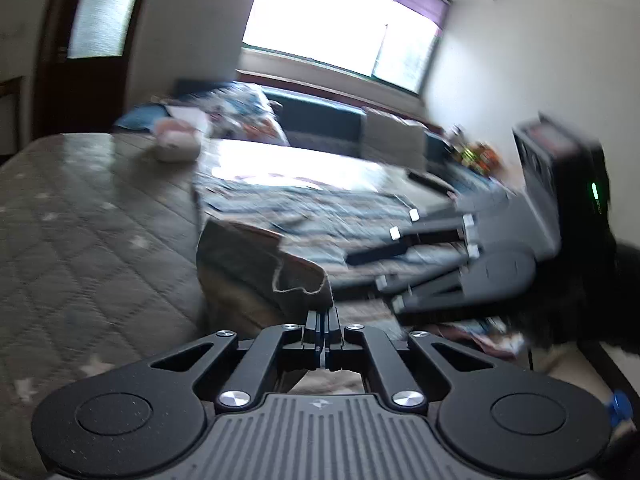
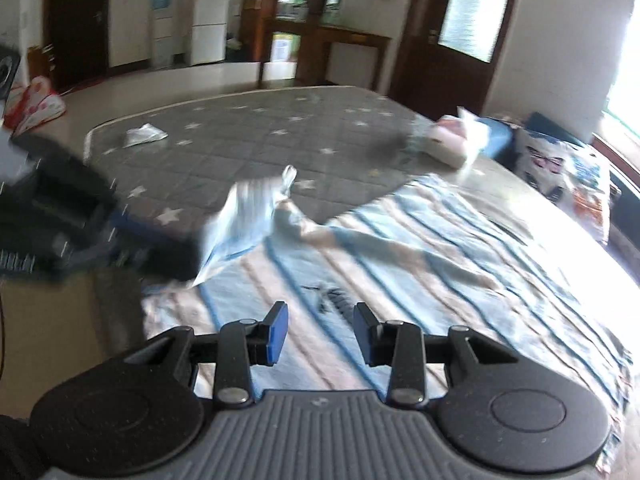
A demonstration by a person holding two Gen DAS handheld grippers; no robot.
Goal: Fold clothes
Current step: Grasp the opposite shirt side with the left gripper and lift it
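- Striped shirt (image 2: 420,248) is lying spread on the mattress (image 2: 248,140), one corner lifted off it.
- Left gripper (image 1: 324,320) is pinching that raised cloth edge, jaws fully closed on it. Grip looks thin, so I think the fabric may slip out if pulled hard.
- Right gripper (image 2: 320,330) is hovering over the near hem, jaws wide apart, holding nothing. One-sided pull is likely skewing the fold.
- Both views are blurring, so aim may be off.
- Plush toy (image 2: 448,140) is sitting near the far edge; shirt could snag it.
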